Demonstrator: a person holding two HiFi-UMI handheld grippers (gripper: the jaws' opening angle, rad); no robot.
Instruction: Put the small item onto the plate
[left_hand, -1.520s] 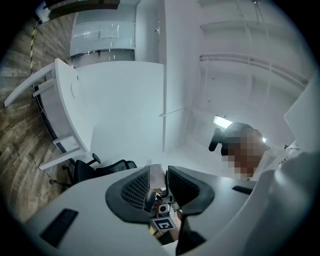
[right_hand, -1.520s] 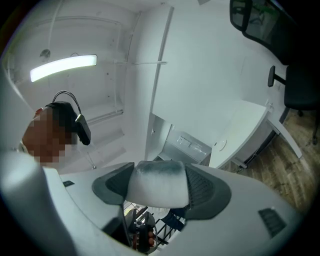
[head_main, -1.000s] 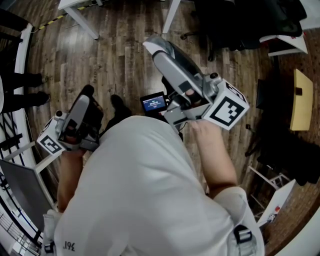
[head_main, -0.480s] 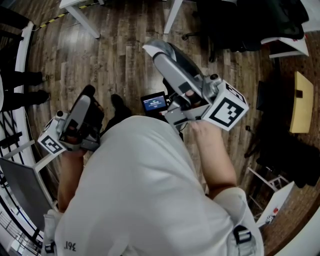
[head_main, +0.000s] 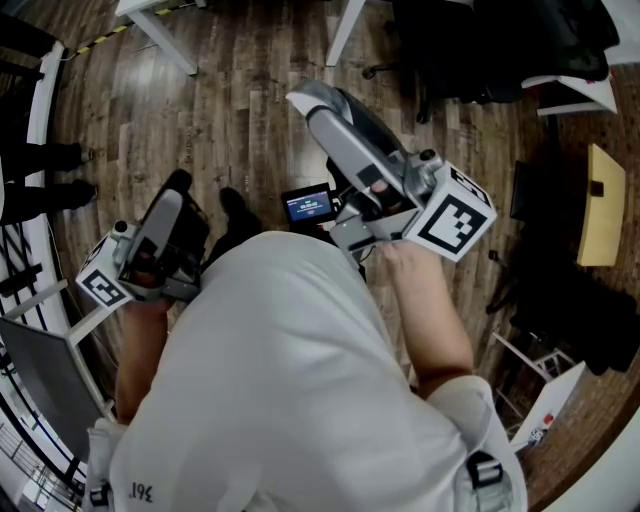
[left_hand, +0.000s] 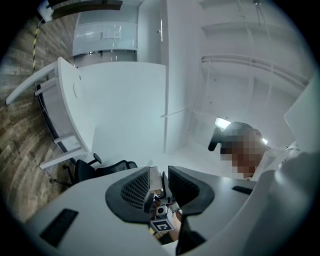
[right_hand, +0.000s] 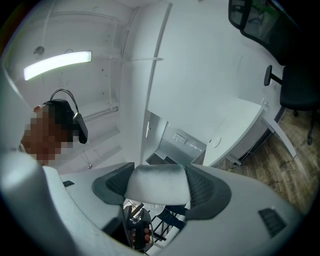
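A wooden floor (head_main: 230, 110) is seen well below both claws, and no plate is shown in any view. A white shirt (head_main: 290, 380) fills the space behind the claws, which are held out before the body and tilted upward, so that only walls and ceiling are faced by their cameras. The right gripper (right_hand: 159, 175) is clenched on the small item (right_hand: 156, 189), a pale, soft-looking block pinched squarely between its jaws, apparently kept tight for carrying until a plate is reached. The left gripper (left_hand: 165, 185) is held released, its jaws narrowly apart with nothing gripped, probably kept free. A small lit screen (head_main: 308, 207) is seen just beside the right claw's body.
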